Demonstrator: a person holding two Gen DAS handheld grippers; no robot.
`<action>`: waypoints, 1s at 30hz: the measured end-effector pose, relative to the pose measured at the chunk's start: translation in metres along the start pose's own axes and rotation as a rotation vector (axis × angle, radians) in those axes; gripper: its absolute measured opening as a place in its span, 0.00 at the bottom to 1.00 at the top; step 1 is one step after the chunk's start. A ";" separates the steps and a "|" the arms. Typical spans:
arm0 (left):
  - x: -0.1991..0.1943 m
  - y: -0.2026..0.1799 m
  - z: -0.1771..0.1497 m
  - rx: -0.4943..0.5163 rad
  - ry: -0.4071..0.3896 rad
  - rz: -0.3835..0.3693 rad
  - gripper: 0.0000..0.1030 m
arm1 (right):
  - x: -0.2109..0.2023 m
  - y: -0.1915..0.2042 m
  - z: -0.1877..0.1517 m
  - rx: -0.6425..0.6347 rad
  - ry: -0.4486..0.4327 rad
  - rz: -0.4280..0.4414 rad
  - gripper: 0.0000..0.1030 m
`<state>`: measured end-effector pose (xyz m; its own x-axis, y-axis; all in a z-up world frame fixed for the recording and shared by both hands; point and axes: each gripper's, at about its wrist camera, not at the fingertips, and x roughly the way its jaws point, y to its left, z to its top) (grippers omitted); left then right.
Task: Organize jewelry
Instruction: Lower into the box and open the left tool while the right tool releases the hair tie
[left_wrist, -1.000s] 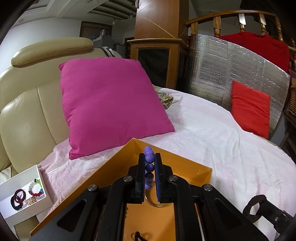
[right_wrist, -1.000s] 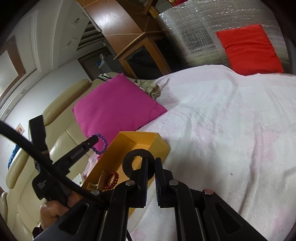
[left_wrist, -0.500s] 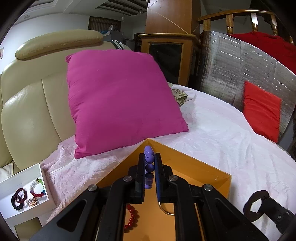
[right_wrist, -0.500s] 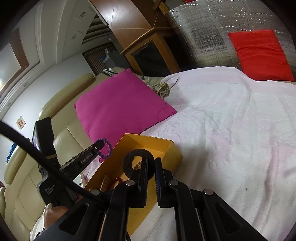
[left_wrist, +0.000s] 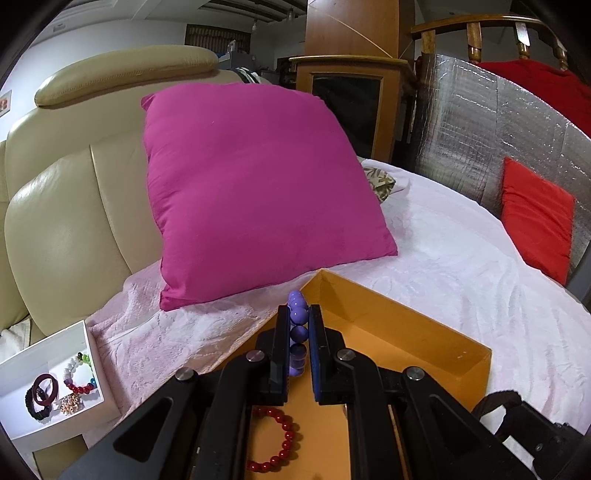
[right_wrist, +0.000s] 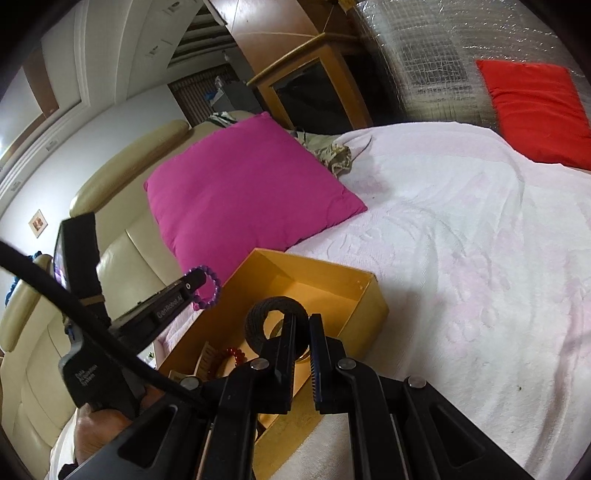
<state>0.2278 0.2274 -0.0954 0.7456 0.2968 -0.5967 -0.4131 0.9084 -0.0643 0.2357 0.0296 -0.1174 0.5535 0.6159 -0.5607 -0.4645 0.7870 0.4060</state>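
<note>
Left gripper clamped on purple bracelet, right gripper clamped on black band; white tray lies down-left of left fingers, nearer that hand.

- left gripper: matte black plastic, two flat parallel fingers, blue edge on the right pad
- silver round screw heads at the linkage pivots, triangular cutouts in the black arms
- right gripper: same black build, ribbed blue pad on the right finger, silver screws
- right wrist view: left unit's side has white "GenRobot.AI" lettering, more white print on the handle
- thick black cable crosses it; black strap with tan band
</note>
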 end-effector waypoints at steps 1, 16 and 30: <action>0.002 0.002 0.000 -0.002 0.007 0.001 0.09 | 0.002 0.000 -0.002 -0.001 0.005 -0.003 0.08; 0.029 0.012 -0.006 0.011 0.102 0.025 0.09 | 0.022 0.018 -0.022 -0.079 0.081 -0.014 0.08; 0.036 0.011 -0.011 0.032 0.141 0.067 0.09 | 0.028 0.036 -0.039 -0.189 0.113 -0.053 0.08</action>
<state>0.2444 0.2454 -0.1264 0.6354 0.3148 -0.7051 -0.4411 0.8974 0.0032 0.2077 0.0740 -0.1462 0.5048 0.5572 -0.6593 -0.5635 0.7913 0.2373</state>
